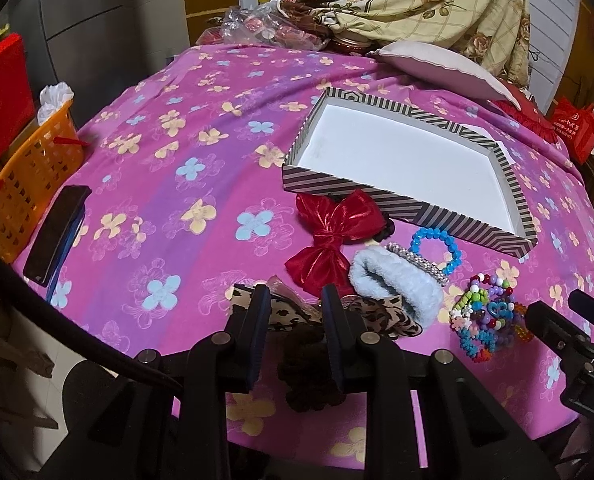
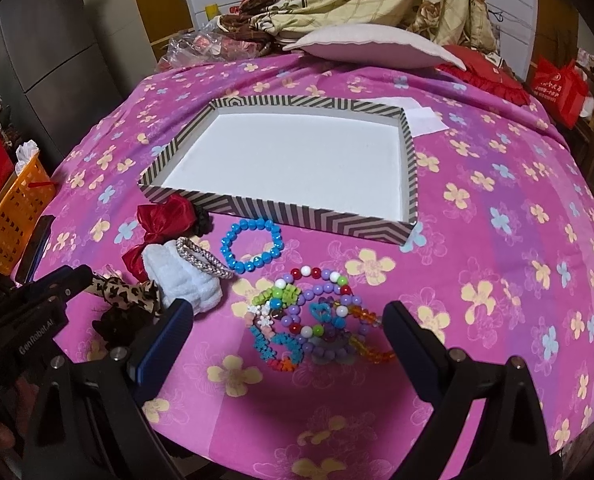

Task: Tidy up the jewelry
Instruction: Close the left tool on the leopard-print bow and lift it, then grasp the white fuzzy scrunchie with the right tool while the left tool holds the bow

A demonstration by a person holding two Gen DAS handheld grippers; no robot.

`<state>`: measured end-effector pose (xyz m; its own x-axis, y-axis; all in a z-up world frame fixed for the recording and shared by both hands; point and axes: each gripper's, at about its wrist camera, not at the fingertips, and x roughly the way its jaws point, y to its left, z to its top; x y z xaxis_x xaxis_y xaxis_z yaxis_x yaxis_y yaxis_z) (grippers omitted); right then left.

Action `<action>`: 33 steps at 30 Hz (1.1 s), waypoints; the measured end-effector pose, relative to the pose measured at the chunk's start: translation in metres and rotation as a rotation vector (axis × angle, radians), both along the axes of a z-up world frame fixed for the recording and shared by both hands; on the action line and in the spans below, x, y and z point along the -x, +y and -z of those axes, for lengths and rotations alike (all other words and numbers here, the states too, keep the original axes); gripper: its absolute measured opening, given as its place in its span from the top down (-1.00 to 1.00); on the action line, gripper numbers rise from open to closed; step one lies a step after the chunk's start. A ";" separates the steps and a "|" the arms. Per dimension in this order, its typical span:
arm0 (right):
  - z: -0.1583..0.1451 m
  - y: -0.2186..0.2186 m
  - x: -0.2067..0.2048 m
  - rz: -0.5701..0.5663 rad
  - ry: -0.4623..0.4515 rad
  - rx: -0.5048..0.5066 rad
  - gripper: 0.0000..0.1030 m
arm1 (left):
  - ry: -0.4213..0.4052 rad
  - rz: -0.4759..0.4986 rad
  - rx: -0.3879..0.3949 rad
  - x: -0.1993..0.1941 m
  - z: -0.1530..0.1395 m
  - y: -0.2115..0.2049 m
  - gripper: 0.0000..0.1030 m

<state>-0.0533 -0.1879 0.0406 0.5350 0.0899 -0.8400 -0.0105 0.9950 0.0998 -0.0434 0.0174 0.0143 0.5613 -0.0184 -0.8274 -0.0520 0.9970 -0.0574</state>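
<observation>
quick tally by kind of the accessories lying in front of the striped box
Bows: 2, red bow, leopard bow
Scrunchies: 3, fluffy white, black, dark brown
Single bracelets: 2, blue beaded, silver
Tangled bead bracelet pile: 1, count inside unclear
Total: 8

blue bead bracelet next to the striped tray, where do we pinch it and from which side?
Take the blue bead bracelet from above, one finger inside the ring and one outside, on its right arc. It lies flat and open on the cloth, and that arc looks clear, while the silver bangle sits close at its left.
</observation>
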 end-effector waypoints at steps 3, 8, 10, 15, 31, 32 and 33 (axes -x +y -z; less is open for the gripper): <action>0.001 -0.005 0.001 0.006 0.004 -0.009 -0.90 | 0.024 -0.013 0.035 -0.002 0.002 0.012 0.26; 0.005 -0.017 0.001 0.027 0.009 -0.023 -0.90 | 0.042 -0.040 0.072 -0.002 0.005 0.032 0.26; 0.007 -0.021 0.001 0.027 0.014 -0.028 -0.90 | 0.054 -0.043 0.101 -0.002 0.007 0.039 0.26; 0.010 -0.025 0.001 0.015 0.017 -0.032 -0.90 | 0.087 -0.032 0.187 -0.004 0.011 0.047 0.25; 0.021 -0.016 -0.003 -0.035 0.054 -0.064 -0.90 | 0.196 0.161 0.190 0.007 0.041 0.013 0.06; 0.021 -0.015 -0.003 -0.041 0.055 -0.064 -0.90 | 0.203 0.158 0.193 0.005 0.044 0.012 0.06; 0.022 -0.013 -0.004 -0.047 0.056 -0.066 -0.90 | 0.204 0.154 0.196 0.004 0.046 0.012 0.06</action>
